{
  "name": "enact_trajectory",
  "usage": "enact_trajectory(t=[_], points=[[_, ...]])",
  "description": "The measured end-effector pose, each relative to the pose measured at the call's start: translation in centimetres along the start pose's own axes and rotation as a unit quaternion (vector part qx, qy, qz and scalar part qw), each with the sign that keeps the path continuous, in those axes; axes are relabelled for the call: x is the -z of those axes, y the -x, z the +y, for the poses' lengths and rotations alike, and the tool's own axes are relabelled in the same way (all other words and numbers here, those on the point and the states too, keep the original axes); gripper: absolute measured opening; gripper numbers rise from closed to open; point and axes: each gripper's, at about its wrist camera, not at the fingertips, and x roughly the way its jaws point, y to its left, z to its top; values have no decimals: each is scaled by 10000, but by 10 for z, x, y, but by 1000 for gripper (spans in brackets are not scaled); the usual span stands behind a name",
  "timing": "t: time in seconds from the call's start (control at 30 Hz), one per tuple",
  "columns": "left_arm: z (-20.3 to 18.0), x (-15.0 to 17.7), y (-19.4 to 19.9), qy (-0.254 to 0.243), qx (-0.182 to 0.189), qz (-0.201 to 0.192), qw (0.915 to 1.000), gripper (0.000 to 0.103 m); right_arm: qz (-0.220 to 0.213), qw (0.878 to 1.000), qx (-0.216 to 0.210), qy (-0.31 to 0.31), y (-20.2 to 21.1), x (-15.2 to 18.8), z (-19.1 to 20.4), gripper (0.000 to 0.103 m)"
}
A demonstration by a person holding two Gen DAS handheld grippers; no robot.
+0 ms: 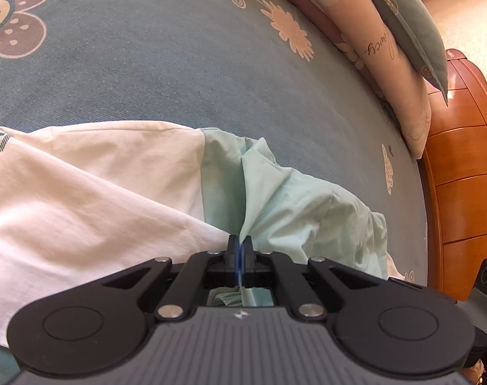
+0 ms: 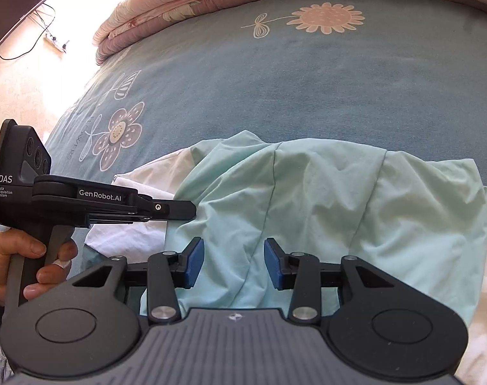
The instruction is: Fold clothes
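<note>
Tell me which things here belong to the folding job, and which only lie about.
For the job:
- mint green garment
- white garment
- left gripper
- right gripper

Only lying about:
- flowered bedsheet
- folded quilt
- pillow
- wooden cabinet
- power strip

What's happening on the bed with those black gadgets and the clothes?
A person is folding clothes on a flowered blue bedsheet with a pair of handheld tongs. The left tongs are shut on a fold of the mint-green garment, which lies partly over a white garment. The right tongs hang open just above the green fabric, not gripping it.
</note>
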Motion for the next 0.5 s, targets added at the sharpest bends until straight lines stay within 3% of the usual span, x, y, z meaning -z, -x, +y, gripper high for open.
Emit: enact_trajectory(t=[0.13, 0.2, 0.33, 0.43, 0.5], points=[[8, 1, -14, 58, -113, 235, 9996, 1, 568, 9984, 62, -50, -36, 9, -7, 47], [7, 3, -9, -21, -72, 192, 9998, 5, 502, 9987, 27, -33, -21, 10, -7, 47], [-13, 0, 18, -532, -10, -98, 9985, 6, -280, 9996, 57, -11, 39, 7, -20, 50], [-38, -2, 24, -983, 262, -243, 9945, 10, -666, 9953, 686, 122, 59, 0, -38, 53], [-56, 0, 15, -1373, 485, -195, 9891, 23, -758, 9924, 952, 160, 57, -7, -50, 53]])
